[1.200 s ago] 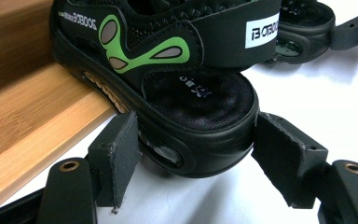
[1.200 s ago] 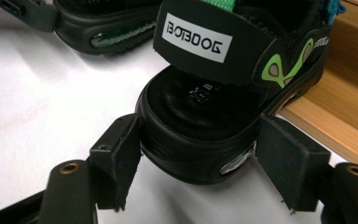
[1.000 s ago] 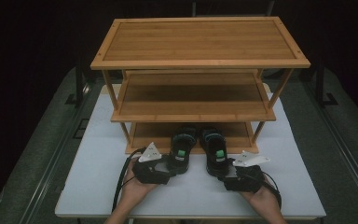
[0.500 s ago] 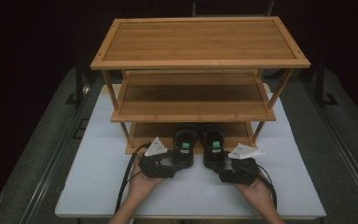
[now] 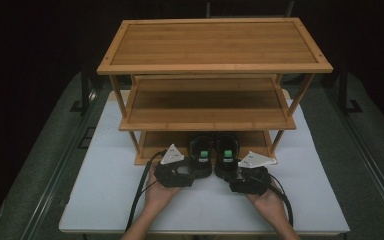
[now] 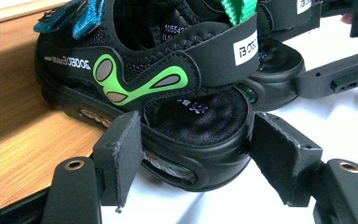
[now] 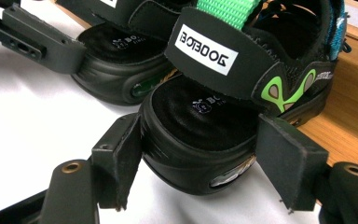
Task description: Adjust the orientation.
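Two black sandals with green trim lie side by side, toes on the bottom shelf (image 5: 162, 141) of a bamboo rack, heels out over the white table. My left gripper (image 5: 201, 171) is shut on the heel of the left sandal (image 5: 200, 152); in the left gripper view its pads (image 6: 123, 154) press both sides of that heel (image 6: 196, 116). My right gripper (image 5: 226, 173) is shut on the heel of the right sandal (image 5: 227, 151); in the right gripper view the pads (image 7: 121, 154) clamp the heel (image 7: 200, 116). A hand holds each gripper from below.
The three-tier bamboo rack (image 5: 215, 45) stands on the white table (image 5: 105, 200), its middle shelf (image 5: 205, 102) and top bare. Rack legs (image 5: 131, 140) flank the sandals. Dark floor and metal rails (image 5: 55, 170) lie beside the table. Cables trail from both grippers toward the front edge.
Both grippers have moved a little away from me toward the rack, sliding the two sandals further onto the bottom shelf. The grips look the same.
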A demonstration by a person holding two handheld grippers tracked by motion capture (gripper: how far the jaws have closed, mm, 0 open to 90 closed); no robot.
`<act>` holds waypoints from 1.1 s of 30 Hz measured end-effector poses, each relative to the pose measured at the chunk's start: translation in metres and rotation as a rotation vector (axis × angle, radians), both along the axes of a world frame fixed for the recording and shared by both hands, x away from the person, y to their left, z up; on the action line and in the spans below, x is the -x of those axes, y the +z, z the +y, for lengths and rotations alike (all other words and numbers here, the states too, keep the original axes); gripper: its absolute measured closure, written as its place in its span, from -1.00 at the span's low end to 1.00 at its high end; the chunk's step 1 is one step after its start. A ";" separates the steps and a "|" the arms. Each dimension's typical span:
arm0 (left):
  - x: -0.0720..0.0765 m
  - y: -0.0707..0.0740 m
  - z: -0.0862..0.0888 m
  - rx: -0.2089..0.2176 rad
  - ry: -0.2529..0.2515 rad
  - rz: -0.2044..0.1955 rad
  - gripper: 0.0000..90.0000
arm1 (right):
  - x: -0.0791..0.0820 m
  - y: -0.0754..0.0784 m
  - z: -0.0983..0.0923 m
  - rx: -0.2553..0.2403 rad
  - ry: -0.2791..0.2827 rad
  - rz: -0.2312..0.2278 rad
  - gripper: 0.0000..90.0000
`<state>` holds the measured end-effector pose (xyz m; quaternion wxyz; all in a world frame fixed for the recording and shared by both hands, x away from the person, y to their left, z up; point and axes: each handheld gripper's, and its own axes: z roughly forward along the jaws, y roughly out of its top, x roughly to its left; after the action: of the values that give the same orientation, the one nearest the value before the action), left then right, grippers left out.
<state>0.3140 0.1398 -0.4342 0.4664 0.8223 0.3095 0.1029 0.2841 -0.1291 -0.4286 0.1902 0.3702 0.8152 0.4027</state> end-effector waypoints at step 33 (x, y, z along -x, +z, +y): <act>0.037 -0.002 -0.002 -0.034 0.031 -0.014 0.55 | 0.037 -0.008 0.004 -0.062 -0.100 -0.040 0.58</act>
<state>0.2767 0.1380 -0.4366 0.4526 0.8245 0.3174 0.1211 0.2474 -0.1255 -0.4365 0.2147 0.4079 0.7788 0.4254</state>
